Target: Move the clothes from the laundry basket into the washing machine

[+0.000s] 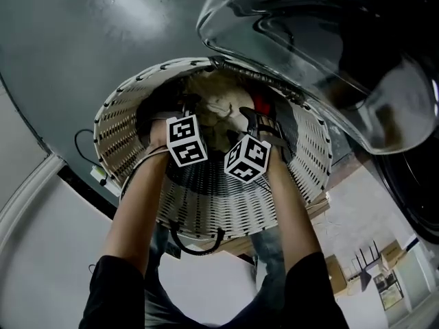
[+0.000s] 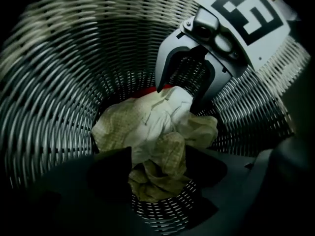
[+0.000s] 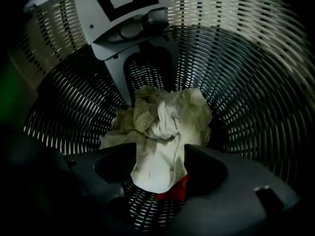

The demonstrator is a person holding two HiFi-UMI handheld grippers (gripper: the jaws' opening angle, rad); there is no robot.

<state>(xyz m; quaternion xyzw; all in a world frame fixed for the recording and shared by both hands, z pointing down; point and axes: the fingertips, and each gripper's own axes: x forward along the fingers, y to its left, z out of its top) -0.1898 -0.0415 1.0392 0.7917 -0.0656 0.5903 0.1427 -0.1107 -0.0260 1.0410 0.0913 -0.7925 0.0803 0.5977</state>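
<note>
Two arms reach down into a round white woven laundry basket (image 1: 120,118). The left hand-held gripper (image 2: 157,156) points steeply down with its jaws spread wide; a crumpled pale yellow-green and white cloth (image 2: 147,124) on the basket floor lies in the gap, and the jaws have not closed on it. Just beside it, the right hand-held gripper (image 3: 160,154) stands equally wide open over the same heap and grips nothing. A red garment (image 3: 178,188) peeks out from under the cloth. At upper right, close above the basket rim, hangs the domed glass washing machine door (image 1: 309,40).
</note>
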